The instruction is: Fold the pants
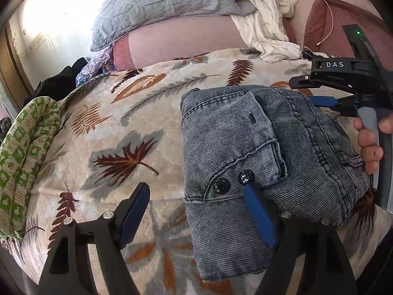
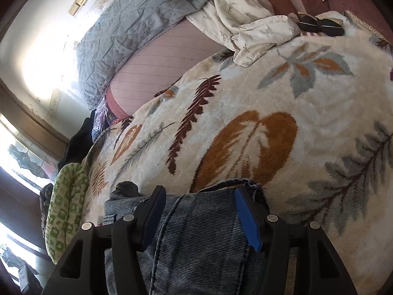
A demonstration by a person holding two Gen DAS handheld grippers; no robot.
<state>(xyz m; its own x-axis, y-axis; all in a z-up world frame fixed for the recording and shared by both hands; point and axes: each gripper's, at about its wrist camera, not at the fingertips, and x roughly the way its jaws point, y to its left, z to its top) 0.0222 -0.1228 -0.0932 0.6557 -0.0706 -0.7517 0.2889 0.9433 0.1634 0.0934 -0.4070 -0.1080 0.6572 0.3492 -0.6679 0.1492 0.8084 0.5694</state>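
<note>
Denim, grey-blue and ribbed, makes up the folded pants (image 1: pixel 258 162), which lie as a thick bundle on a cream blanket (image 1: pixel 137 127) printed with brown, orange and grey leaves. In the left wrist view the waistband faces the camera, with two dark buttons (image 1: pixel 233 182) side by side. The left gripper (image 1: pixel 196 211) hangs over the bundle's near left corner with its jaws spread wide; the blue pad (image 1: pixel 260 218) on the right finger lies over the denim just below one button, while the other finger stands clear over the blanket. Nothing is pinched between them. At the right edge a hand (image 1: pixel 371 145) holds the right gripper (image 1: pixel 326 100), which reaches in over the far right side of the pants. A green patterned cloth (image 1: pixel 27 162) lies at the blanket's left edge, and a grey quilted pillow (image 1: pixel 157 5) and a crumpled pale sheet (image 1: pixel 265 24) lie beyond.

In the right wrist view the pants (image 2: pixel 196 236) fill the lower middle, their end reaching just past the fingertips onto the blanket (image 2: pixel 307 98). The right gripper (image 2: pixel 199 206) has its jaws parted, one finger on each side of the denim; the fabric sits between the pads, which do not visibly squeeze it. The pillow (image 2: pixel 127 39) and sheet (image 2: pixel 235 17) lie farther up the bed.
</note>
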